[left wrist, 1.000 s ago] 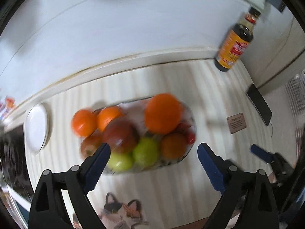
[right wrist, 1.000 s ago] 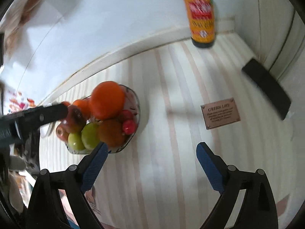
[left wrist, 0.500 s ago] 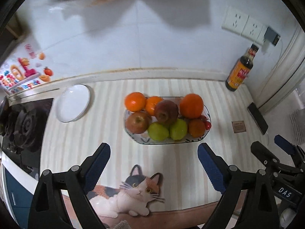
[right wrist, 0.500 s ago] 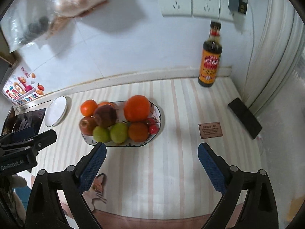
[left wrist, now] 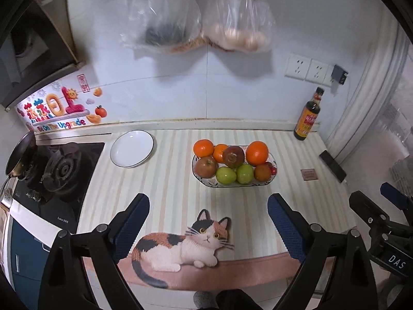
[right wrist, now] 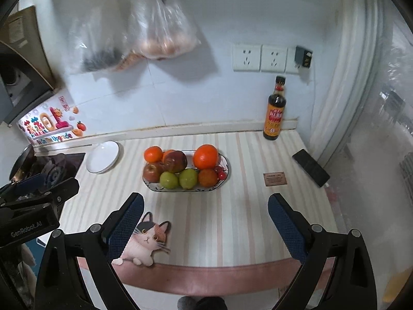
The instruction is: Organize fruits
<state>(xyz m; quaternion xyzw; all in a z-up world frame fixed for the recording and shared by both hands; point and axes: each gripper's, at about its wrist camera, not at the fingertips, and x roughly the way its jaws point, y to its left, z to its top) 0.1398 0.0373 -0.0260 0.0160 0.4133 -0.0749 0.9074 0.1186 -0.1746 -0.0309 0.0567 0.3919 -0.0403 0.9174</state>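
Observation:
An oval glass dish (left wrist: 268, 182) (right wrist: 224, 179) on the striped counter holds oranges (left wrist: 256, 153) (right wrist: 205, 156), red apples (left wrist: 205, 166) (right wrist: 152, 171), two green apples (left wrist: 226, 175) (right wrist: 169, 180) and small red fruits (right wrist: 221, 175). An empty white plate (left wrist: 132, 148) (right wrist: 102, 156) lies to its left. My left gripper (left wrist: 208, 221) hangs open well in front of the dish, above the cat picture, with nothing between its fingers. My right gripper (right wrist: 205, 218) is open too, high above the counter's front edge and empty. Each gripper shows at the edge of the other's view.
A gas stove (left wrist: 55, 173) with a pan (left wrist: 22, 152) stands at the left. A dark sauce bottle (left wrist: 308, 118) (right wrist: 275, 115), a black phone (right wrist: 311, 167) and a small brown card (right wrist: 275, 178) sit at the right. Plastic bags (left wrist: 204, 20) hang on the wall above.
Both grippers have pulled back and up from the dish, so the fruit looks smaller and farther. The stove, wall sticker and hanging bags have come into view. The jaws stayed open.

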